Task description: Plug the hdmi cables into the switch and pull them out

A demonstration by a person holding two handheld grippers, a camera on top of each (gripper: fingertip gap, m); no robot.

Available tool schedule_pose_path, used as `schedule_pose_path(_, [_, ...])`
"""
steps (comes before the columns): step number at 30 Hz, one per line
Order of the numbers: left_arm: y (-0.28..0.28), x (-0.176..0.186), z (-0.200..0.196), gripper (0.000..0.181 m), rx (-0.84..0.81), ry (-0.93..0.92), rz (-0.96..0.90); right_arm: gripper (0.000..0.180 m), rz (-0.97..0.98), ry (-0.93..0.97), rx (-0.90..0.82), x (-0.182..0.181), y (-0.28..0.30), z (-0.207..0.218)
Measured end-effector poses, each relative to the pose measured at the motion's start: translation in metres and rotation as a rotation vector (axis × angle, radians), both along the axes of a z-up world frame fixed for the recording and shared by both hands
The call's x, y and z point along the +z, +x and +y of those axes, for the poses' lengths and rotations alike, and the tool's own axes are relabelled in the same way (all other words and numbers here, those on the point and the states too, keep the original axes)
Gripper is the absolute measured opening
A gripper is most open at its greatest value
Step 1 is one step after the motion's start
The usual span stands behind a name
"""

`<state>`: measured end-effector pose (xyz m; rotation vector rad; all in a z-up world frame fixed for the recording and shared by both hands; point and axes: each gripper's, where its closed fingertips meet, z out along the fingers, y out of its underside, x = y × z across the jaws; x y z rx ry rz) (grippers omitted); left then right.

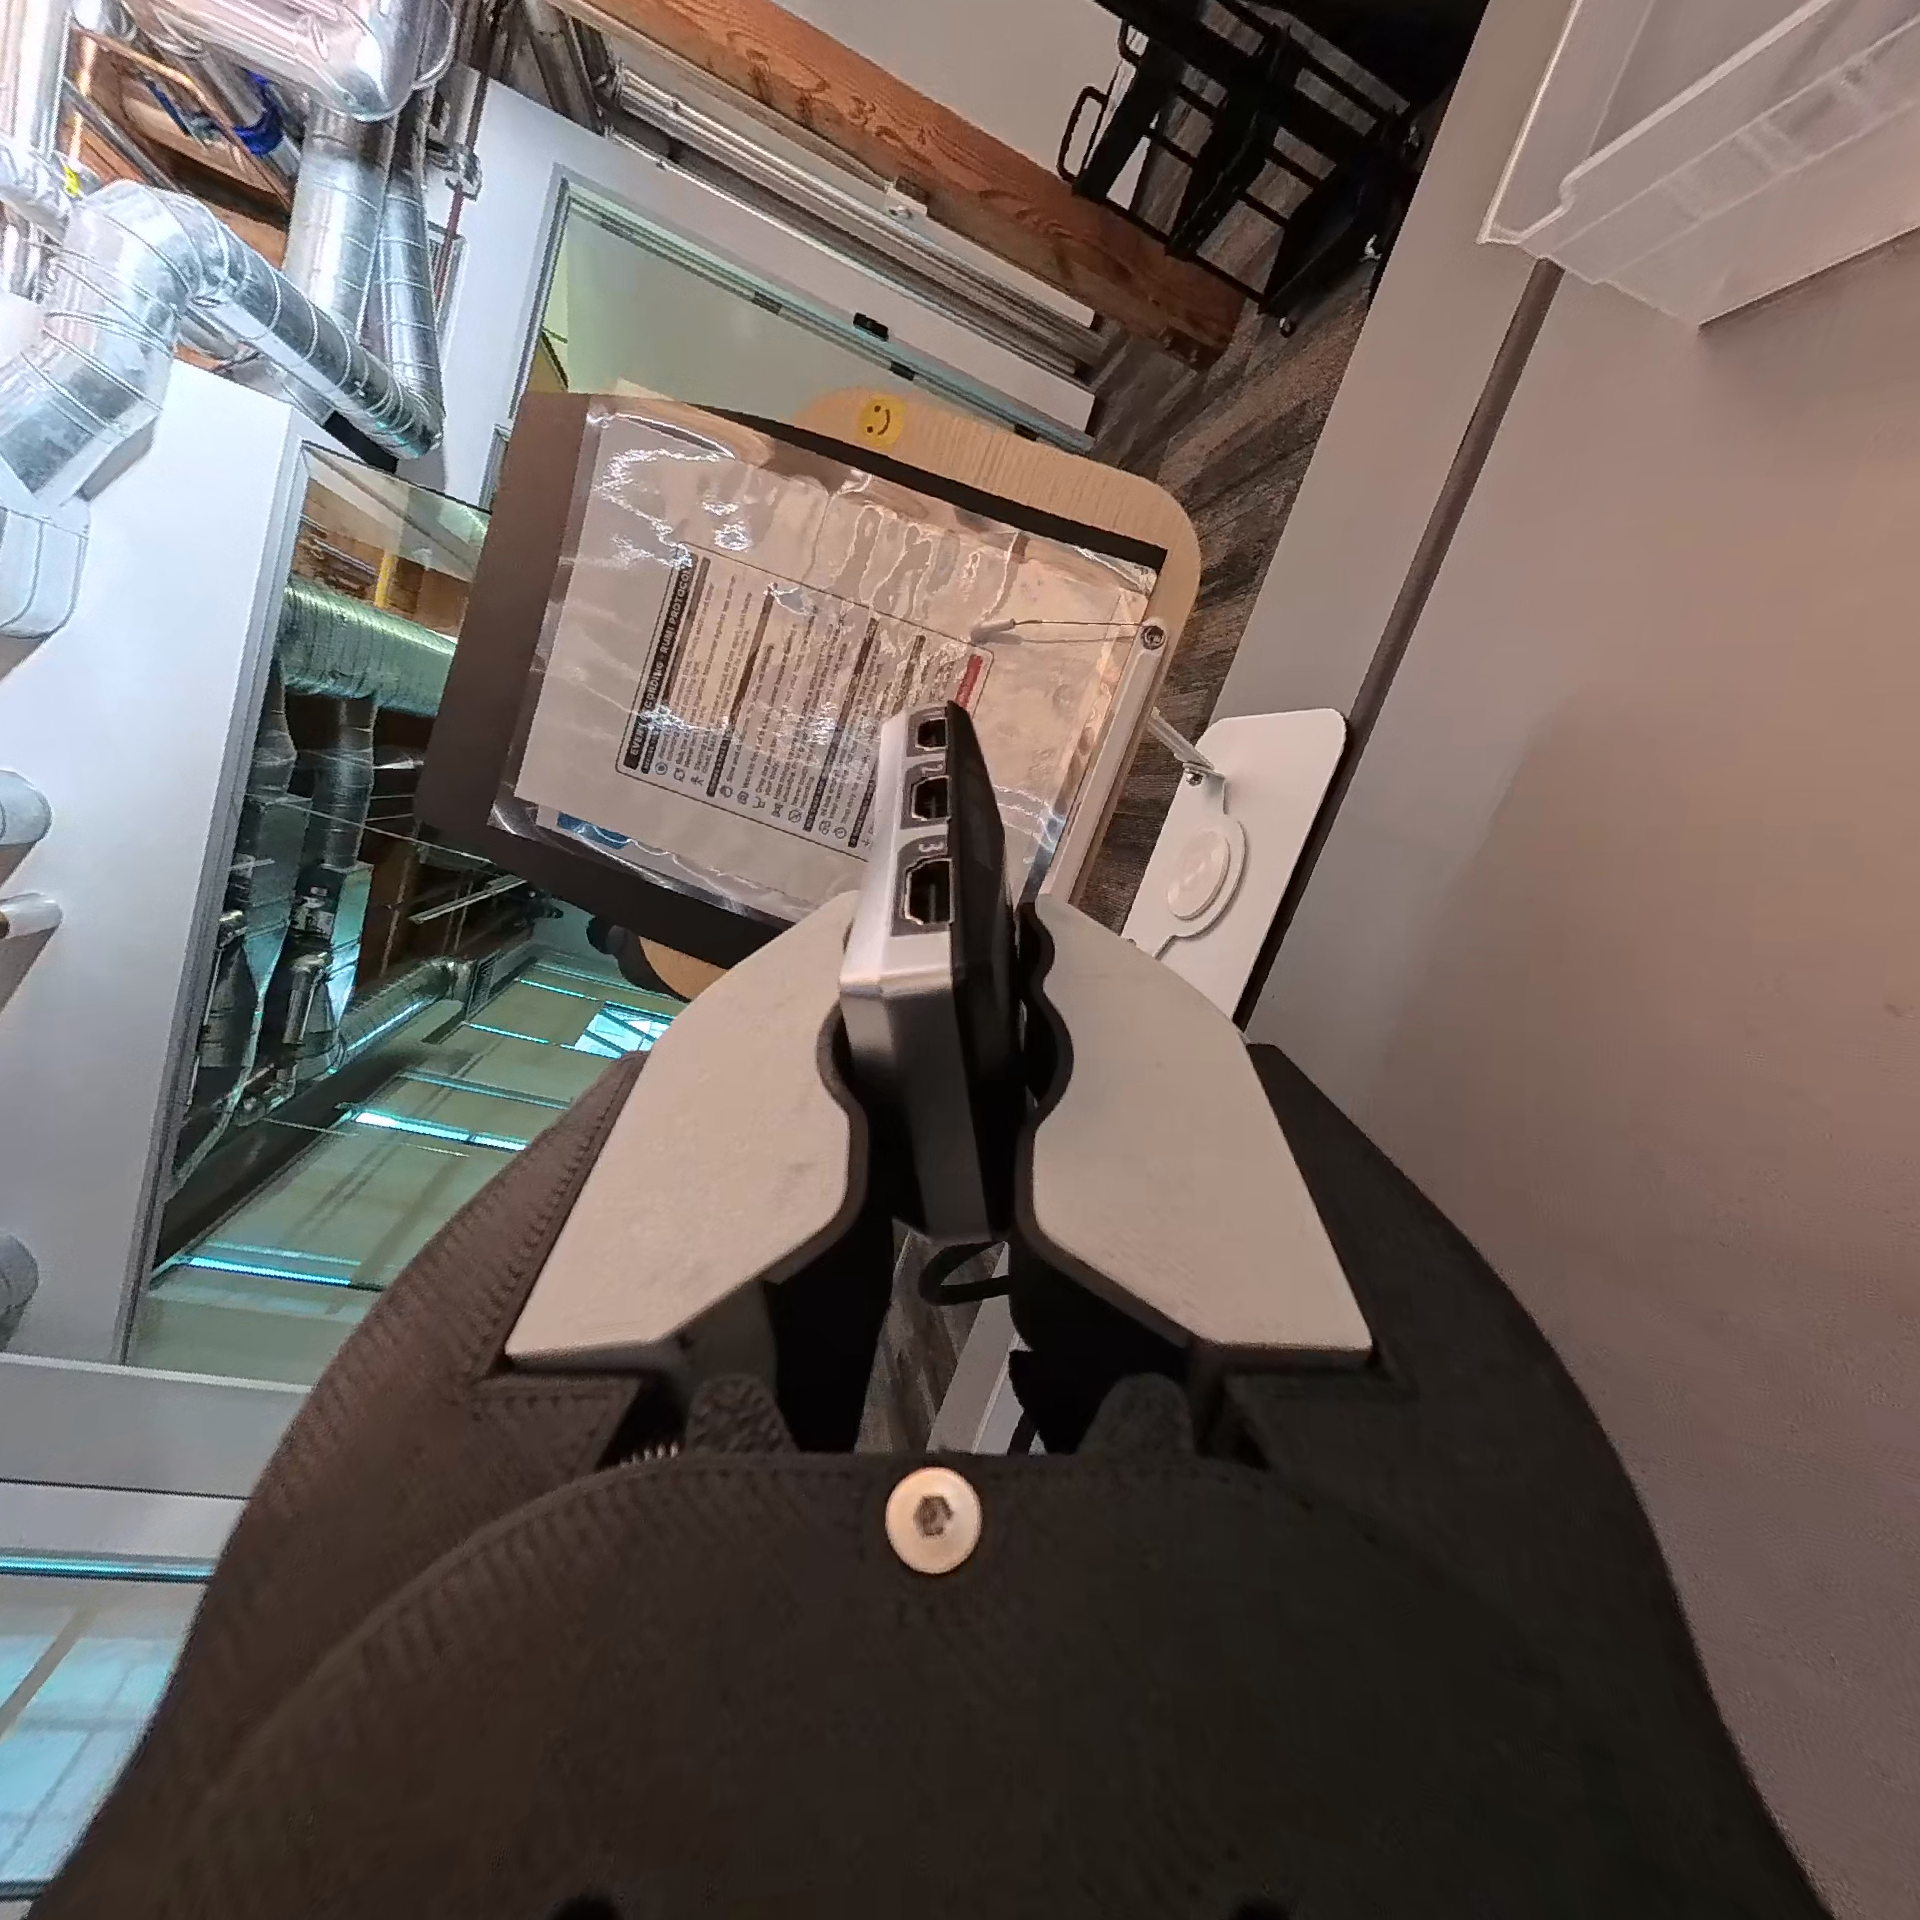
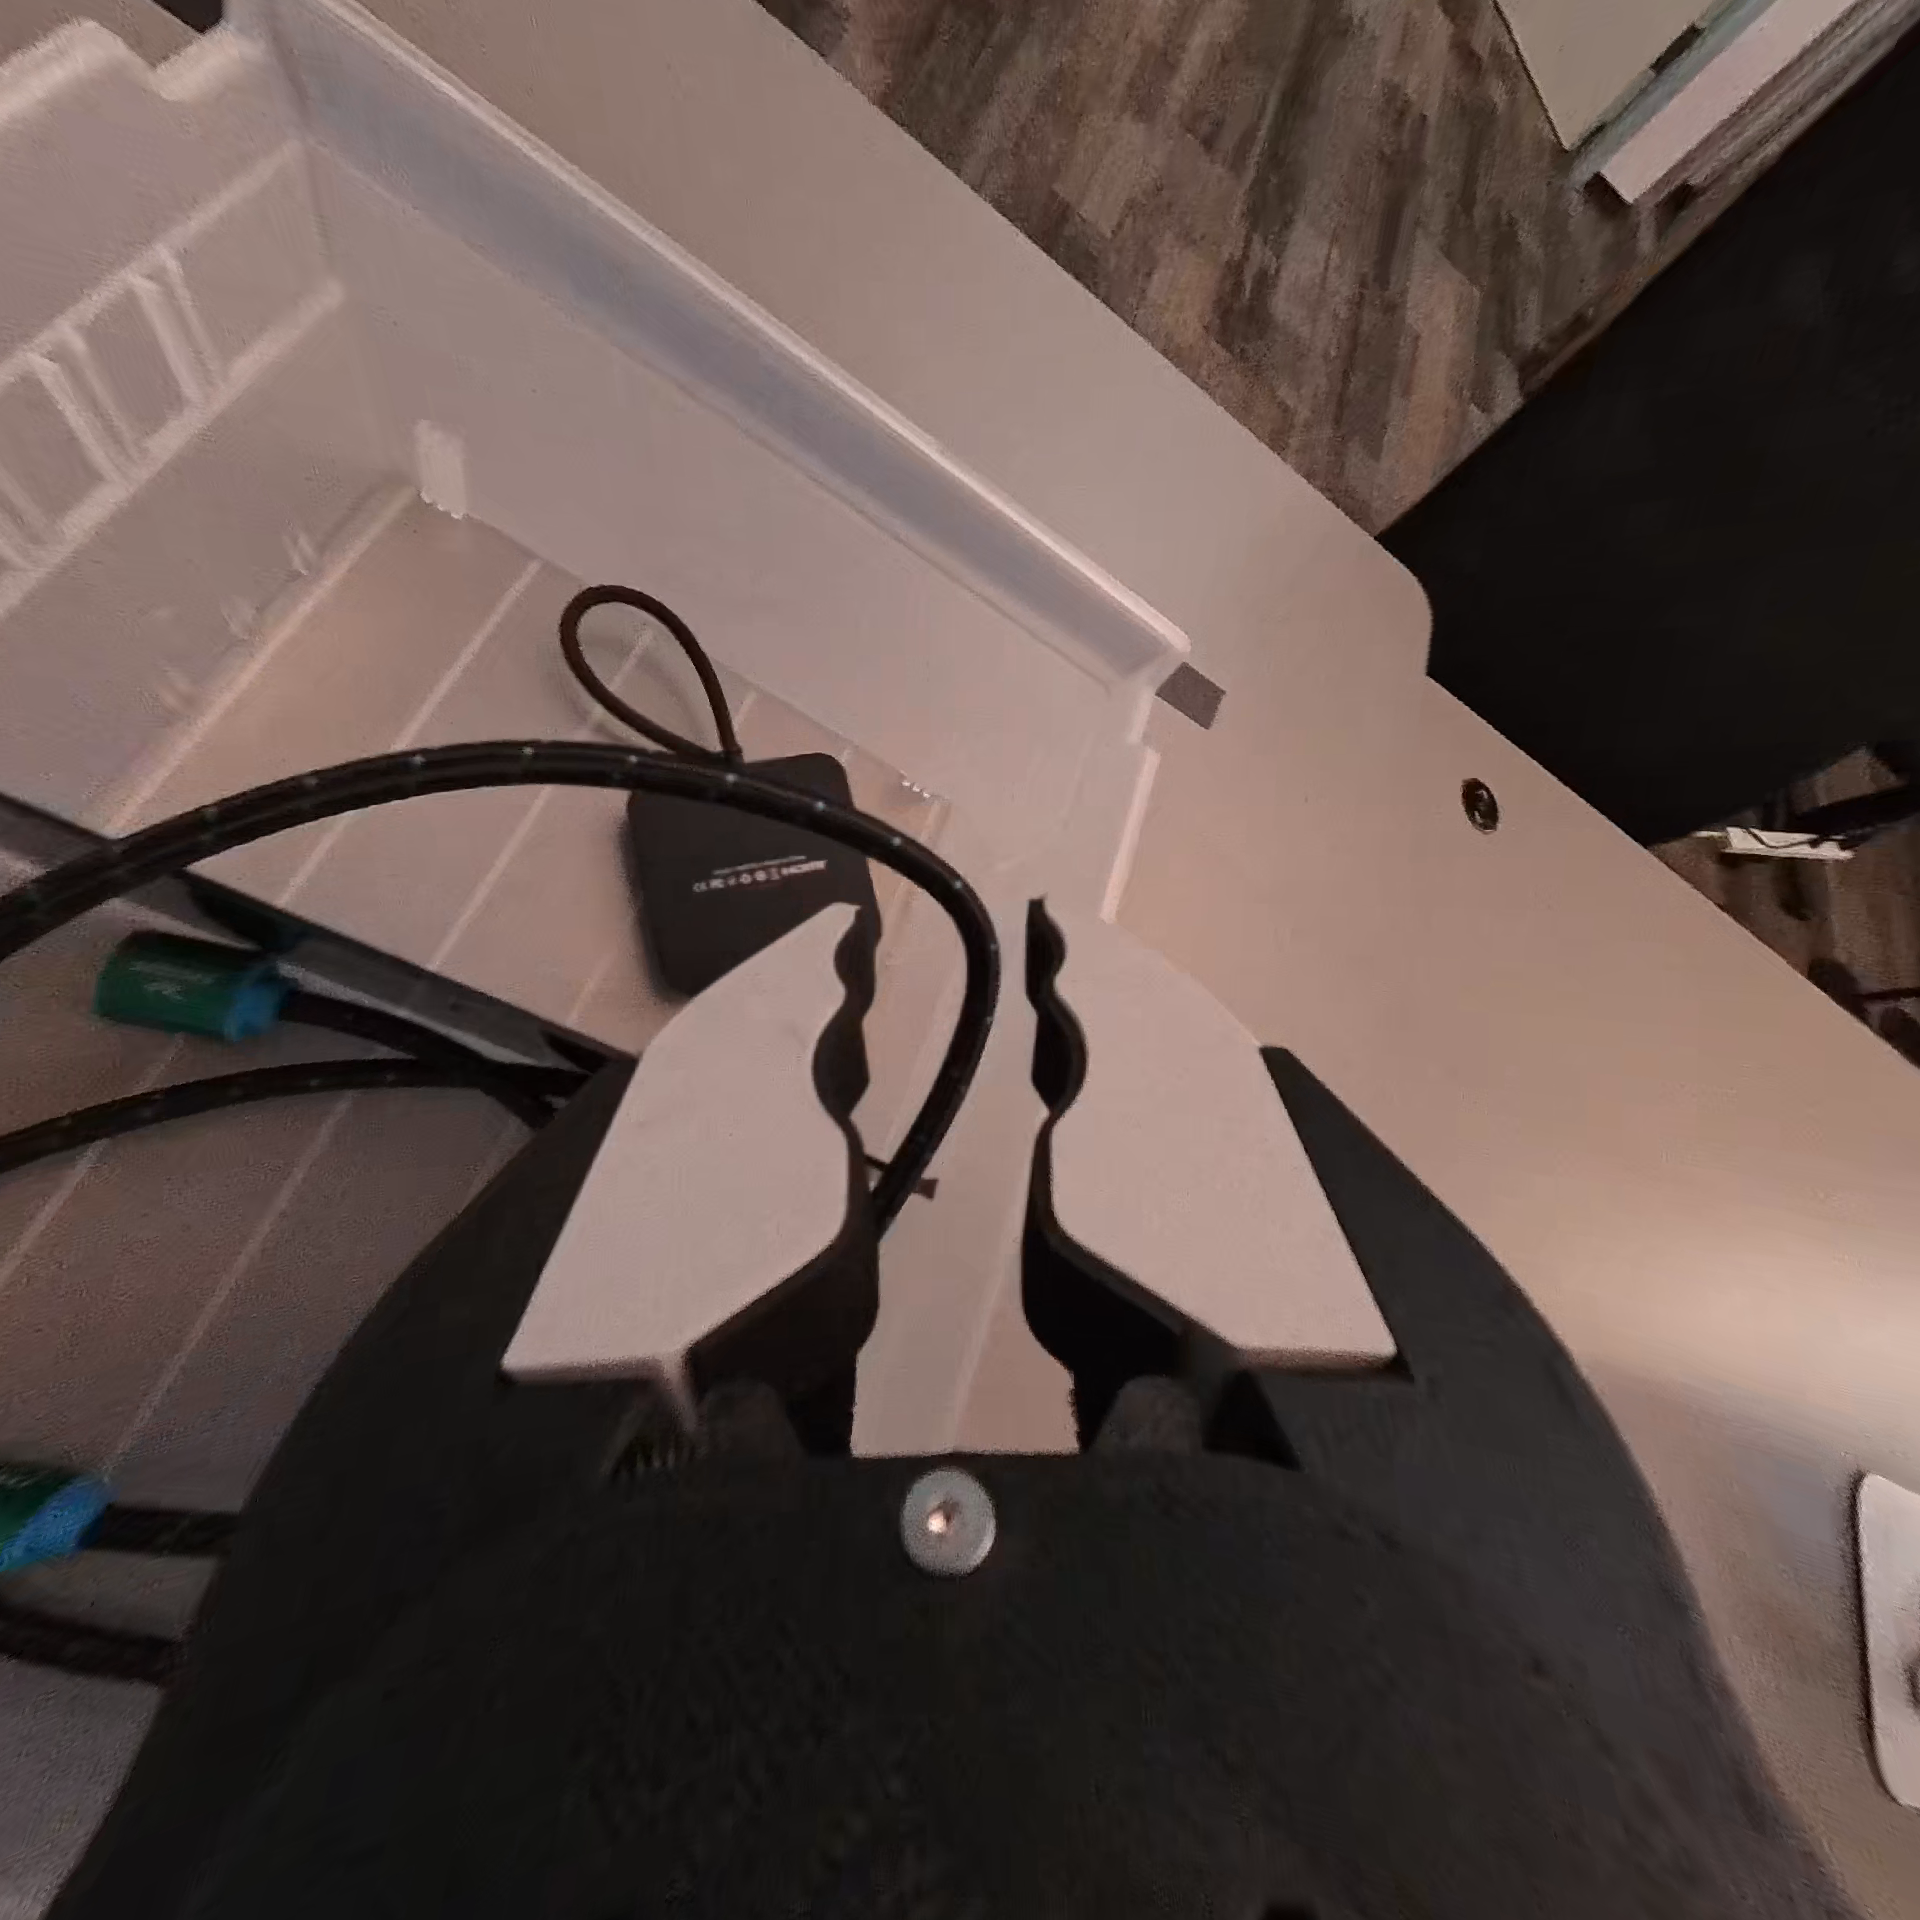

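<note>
Switch [image 1: 928, 940] clamped edge-on in the left gripper [image 1: 938, 920], jaws pinching its flat faces; the silver port side faces up, three open ports running out past the fingertips. Laminated sheet on a board [image 1: 831, 665] well beyond the tips. Right wrist view: right gripper [image 2: 948, 914] jaws spread, braided black HDMI cable [image 2: 956, 1039] curving loose through the gap, touching neither finger as far as visible. Small black box [image 2: 764, 868] just beyond the left fingertip, inside a clear bin [image 2: 727, 343]. Green-and-blue plug [image 2: 187, 987] lies off left.

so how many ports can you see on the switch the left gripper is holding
3, in a row along the silver edge of the switch: one nearest the left gripper, one in the middle, one at the far end. All look empty. Other sides are hidden.
</note>
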<state>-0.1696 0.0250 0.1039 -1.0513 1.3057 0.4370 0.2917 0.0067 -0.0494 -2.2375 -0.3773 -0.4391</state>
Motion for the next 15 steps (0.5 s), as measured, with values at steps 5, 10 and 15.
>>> schedule_pose_path(5, [0.002,-0.003,0.000,0.022,-0.004,-0.006,0.013,0.010,-0.029,-0.013,-0.051,0.001,0.010,0.001])
schedule_pose_path(10, [0.001,-0.003,0.000,0.022,0.000,-0.005,0.017,0.009,0.059,-0.090,-0.179,0.032,0.008,-0.036])
schedule_pose_path(15, [0.002,-0.002,-0.002,0.022,0.001,-0.006,0.021,0.010,0.180,-0.259,-0.356,0.033,-0.001,-0.087])
